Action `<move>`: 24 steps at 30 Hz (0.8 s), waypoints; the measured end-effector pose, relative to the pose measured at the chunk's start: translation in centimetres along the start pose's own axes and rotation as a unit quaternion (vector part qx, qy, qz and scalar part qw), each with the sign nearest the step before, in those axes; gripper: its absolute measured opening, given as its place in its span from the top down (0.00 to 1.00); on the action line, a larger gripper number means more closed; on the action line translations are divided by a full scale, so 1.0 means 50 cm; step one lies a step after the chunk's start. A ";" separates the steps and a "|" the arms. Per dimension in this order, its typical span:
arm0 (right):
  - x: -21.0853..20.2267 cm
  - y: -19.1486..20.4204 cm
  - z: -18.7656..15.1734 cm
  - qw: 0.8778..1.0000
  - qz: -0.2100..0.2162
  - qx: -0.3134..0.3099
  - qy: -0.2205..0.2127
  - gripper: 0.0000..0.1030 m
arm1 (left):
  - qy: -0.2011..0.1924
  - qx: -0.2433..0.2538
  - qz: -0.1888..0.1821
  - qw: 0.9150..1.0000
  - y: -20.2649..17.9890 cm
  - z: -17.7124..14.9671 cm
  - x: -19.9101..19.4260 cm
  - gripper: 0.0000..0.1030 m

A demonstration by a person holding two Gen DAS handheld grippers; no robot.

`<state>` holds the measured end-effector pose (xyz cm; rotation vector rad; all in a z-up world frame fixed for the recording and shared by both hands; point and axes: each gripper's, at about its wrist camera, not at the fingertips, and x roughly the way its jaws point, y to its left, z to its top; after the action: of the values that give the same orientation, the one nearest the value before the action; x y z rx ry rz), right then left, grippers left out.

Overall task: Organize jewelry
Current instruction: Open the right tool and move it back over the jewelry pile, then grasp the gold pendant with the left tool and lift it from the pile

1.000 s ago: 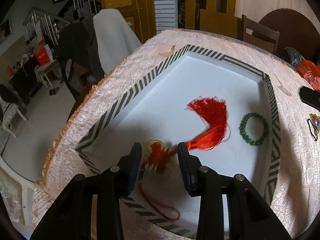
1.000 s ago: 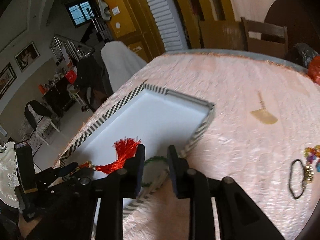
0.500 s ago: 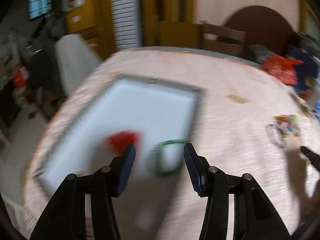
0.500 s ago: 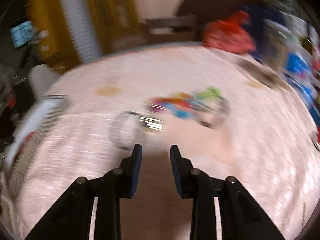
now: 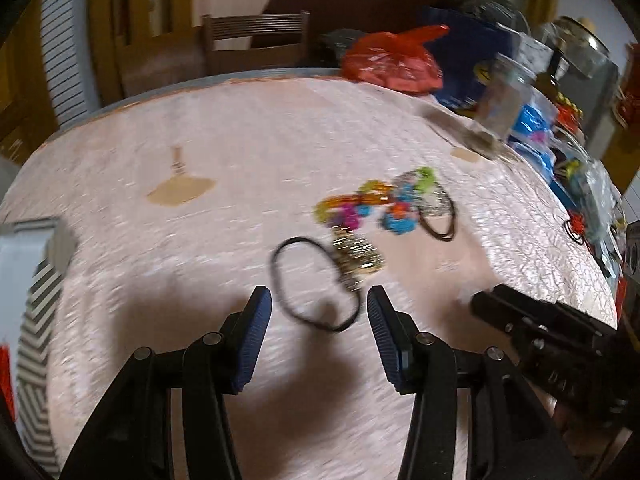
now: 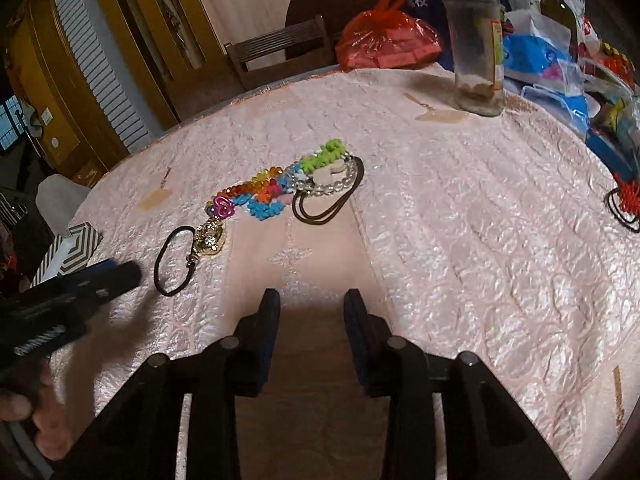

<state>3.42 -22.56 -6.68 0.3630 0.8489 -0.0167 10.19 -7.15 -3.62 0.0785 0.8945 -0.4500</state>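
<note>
A black hair tie with a gold charm (image 5: 320, 276) (image 6: 188, 256) lies on the pink tablecloth. My left gripper (image 5: 319, 312) is open and empty, its fingers on either side of the tie's near loop, just above it. Behind lies a heap of coloured bead bracelets (image 5: 372, 208) (image 6: 276, 192) with a clear bead bracelet and brown hair ties (image 6: 332, 196). My right gripper (image 6: 311, 308) is open and empty over bare cloth, to the right of the tie. The striped tray's corner (image 5: 36, 280) (image 6: 76, 248) is at the left.
A glass jar (image 6: 478, 40), a red plastic bag (image 6: 388, 40) and blue packets (image 6: 548, 60) crowd the table's far right. A black tie with red beads (image 6: 626, 204) lies at the right edge. A wooden chair (image 6: 280, 48) stands behind the table.
Both grippers have swung right, away from the tray with the red tassel and green bracelet, to the loose jewelry on the cloth. The left gripper now frames the black hair tie.
</note>
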 end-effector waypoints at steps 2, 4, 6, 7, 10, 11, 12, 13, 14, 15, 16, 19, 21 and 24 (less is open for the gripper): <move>-0.004 -0.011 -0.001 1.000 0.009 0.010 -0.002 0.66 | 0.004 0.007 -0.005 1.000 -0.016 0.015 0.020 0.48; -0.005 -0.018 -0.002 1.000 0.019 0.021 -0.005 0.66 | 0.007 0.008 -0.007 1.000 -0.025 0.029 0.038 0.50; -0.005 -0.023 -0.003 0.999 0.026 0.028 -0.006 0.66 | 0.005 0.006 -0.010 1.000 -0.025 0.042 0.046 0.50; -0.005 -0.023 -0.002 0.999 0.027 0.029 -0.006 0.66 | 0.004 0.003 -0.015 1.000 -0.026 0.048 0.051 0.50; -0.003 -0.018 -0.002 0.999 0.024 0.026 -0.006 0.65 | 0.010 0.013 -0.015 1.000 -0.038 0.070 0.075 0.63; -0.003 -0.019 -0.002 0.999 0.024 0.025 -0.006 0.65 | 0.014 0.017 -0.014 1.000 -0.043 0.074 0.084 0.66; -0.003 -0.017 -0.002 0.999 0.024 0.025 -0.005 0.64 | 0.018 0.019 -0.015 1.000 -0.046 0.077 0.092 0.68; -0.003 -0.017 -0.002 0.999 0.024 0.025 -0.006 0.64 | 0.020 0.021 -0.014 0.999 -0.047 0.076 0.097 0.69; -0.003 -0.017 -0.002 0.999 0.025 0.025 -0.006 0.63 | 0.023 0.026 -0.009 0.999 -0.050 0.074 0.103 0.69; -0.002 -0.017 -0.002 0.999 0.025 0.025 -0.006 0.63 | 0.023 0.028 -0.008 0.999 -0.049 0.072 0.104 0.70; -0.002 -0.018 -0.001 0.999 0.026 0.026 -0.006 0.63 | 0.020 0.027 -0.011 0.999 -0.047 0.070 0.102 0.70; 0.000 -0.021 -0.001 0.999 0.031 0.031 -0.007 0.63 | 0.016 0.023 -0.031 0.999 -0.036 0.064 0.091 0.72; 0.001 -0.020 0.000 0.999 0.030 0.031 -0.007 0.63 | -0.003 0.029 -0.038 0.999 -0.031 0.056 0.067 0.75; 0.001 -0.017 0.000 0.999 0.026 0.029 -0.007 0.63 | -0.019 0.033 -0.056 0.998 -0.028 0.046 0.033 0.76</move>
<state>3.31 -23.35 -6.98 0.4397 0.8259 0.0046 12.22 -9.55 -3.26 0.0806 0.8487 -0.5835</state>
